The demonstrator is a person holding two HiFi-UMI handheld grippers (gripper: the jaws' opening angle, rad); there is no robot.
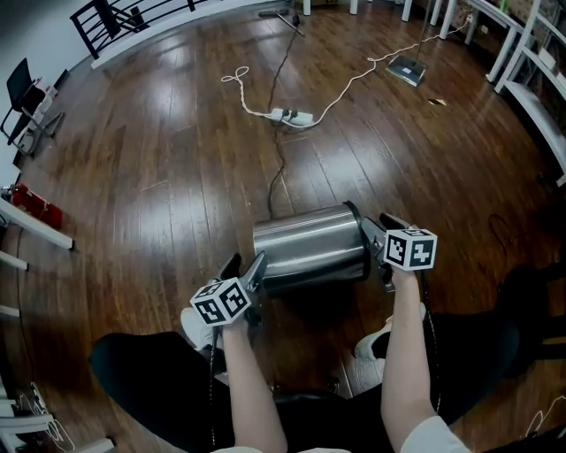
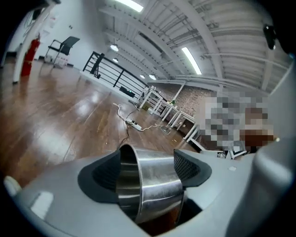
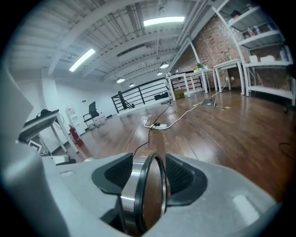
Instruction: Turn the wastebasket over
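Looking steeply down, a person's two bare forearms reach forward over dark trousers toward a steel wastebasket (image 1: 309, 248), which lies on its side on a dark wooden floor (image 1: 177, 159), its long axis running left to right.

The left gripper (image 1: 246, 268) is at the wastebasket's left end. Its jaws are spread wide, with the steel edge standing between the pads; no firm squeeze shows. The right gripper (image 1: 382, 232) is at the wastebasket's right end, which has a black ring. Its jaws are partly apart and straddle that ring loosely.

Just beyond the wastebasket, a black cable (image 1: 276, 168) runs away across the boards to a white power strip (image 1: 292, 116). Far beyond the wastebasket, to its left, stands a black railing (image 1: 115, 18).
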